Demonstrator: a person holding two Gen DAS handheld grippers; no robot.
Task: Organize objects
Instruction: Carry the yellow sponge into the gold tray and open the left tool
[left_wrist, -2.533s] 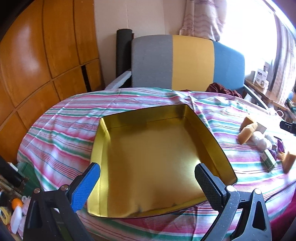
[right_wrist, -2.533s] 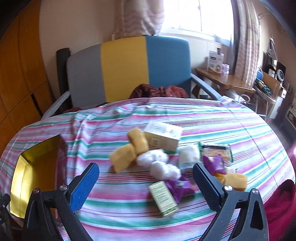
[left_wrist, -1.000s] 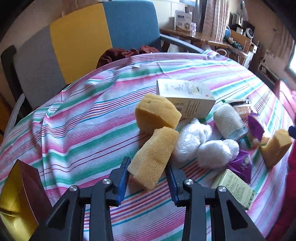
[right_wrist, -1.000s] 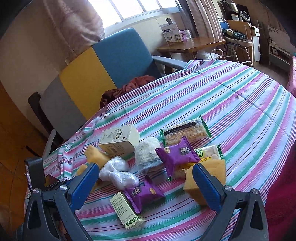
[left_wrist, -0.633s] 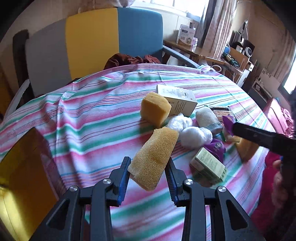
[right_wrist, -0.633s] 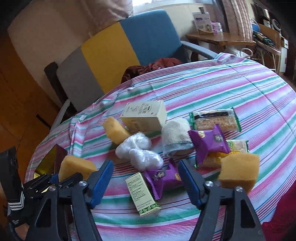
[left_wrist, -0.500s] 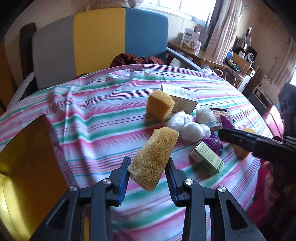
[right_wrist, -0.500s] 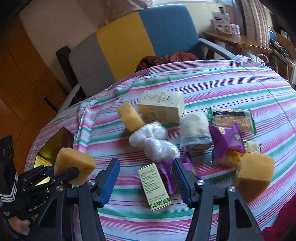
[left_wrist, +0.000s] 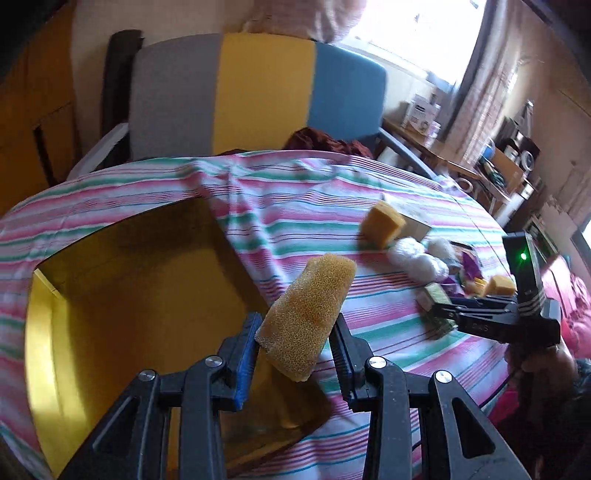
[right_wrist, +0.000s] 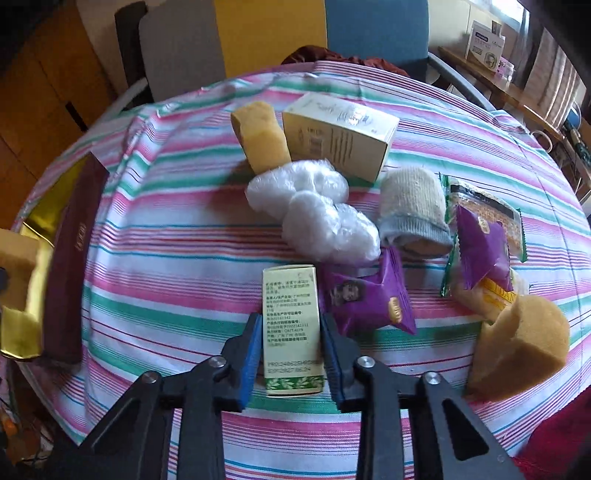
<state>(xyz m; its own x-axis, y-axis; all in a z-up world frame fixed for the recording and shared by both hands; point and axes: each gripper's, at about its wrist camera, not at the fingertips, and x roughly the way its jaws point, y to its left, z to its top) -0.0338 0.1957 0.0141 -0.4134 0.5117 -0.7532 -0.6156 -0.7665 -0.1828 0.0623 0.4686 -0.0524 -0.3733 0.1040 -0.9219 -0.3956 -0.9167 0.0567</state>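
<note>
My left gripper (left_wrist: 295, 328) is shut on a long yellow sponge (left_wrist: 306, 317), held in the air over the right edge of the open gold tin box (left_wrist: 110, 314). My right gripper (right_wrist: 290, 328) is shut on a small green-and-cream carton (right_wrist: 291, 328) that lies on the striped tablecloth (right_wrist: 166, 258). In the left wrist view the right gripper (left_wrist: 443, 314) shows at the right, on the carton (left_wrist: 436, 302). The gold box (right_wrist: 33, 229) and the held sponge (right_wrist: 14, 269) appear at the left edge of the right wrist view.
Around the carton lie a purple snack packet (right_wrist: 365, 299), two white plastic-wrapped balls (right_wrist: 314, 206), a rolled sock (right_wrist: 413, 210), a cream box (right_wrist: 340, 133), two more sponges (right_wrist: 260, 136) (right_wrist: 521, 339) and other snack packets (right_wrist: 484, 251). A grey, yellow and blue chair (left_wrist: 258, 92) stands behind the table.
The left gripper carried the sponge left, from the pile to above the gold box. The right gripper came down over the small carton and its jaws closed on it.
</note>
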